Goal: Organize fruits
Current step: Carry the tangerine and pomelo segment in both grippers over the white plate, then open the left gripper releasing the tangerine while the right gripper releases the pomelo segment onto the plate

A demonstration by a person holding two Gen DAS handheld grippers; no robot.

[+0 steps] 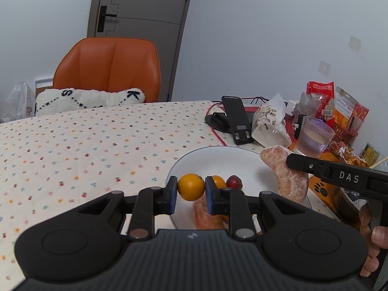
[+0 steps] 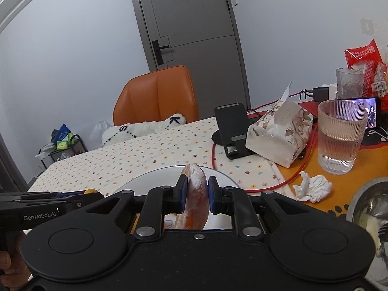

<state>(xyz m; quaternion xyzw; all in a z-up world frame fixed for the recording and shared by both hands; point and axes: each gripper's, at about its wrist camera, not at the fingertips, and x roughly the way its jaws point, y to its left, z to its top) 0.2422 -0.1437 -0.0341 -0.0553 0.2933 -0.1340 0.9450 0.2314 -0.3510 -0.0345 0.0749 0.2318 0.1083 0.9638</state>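
My left gripper is shut on a small round orange fruit, held just above the near rim of a white plate. On the plate lie another small orange, a strawberry and a peeled citrus segment. My right gripper is shut on a large peeled pomelo segment, held over the plate. In the left wrist view that segment hangs at the plate's right edge under the right gripper's black body.
A ribbed glass of water, a tissue pack, a black phone stand and a red cable crowd the table's right side. A crumpled tissue and a metal bowl lie near right. An orange chair stands behind the dotted tablecloth.
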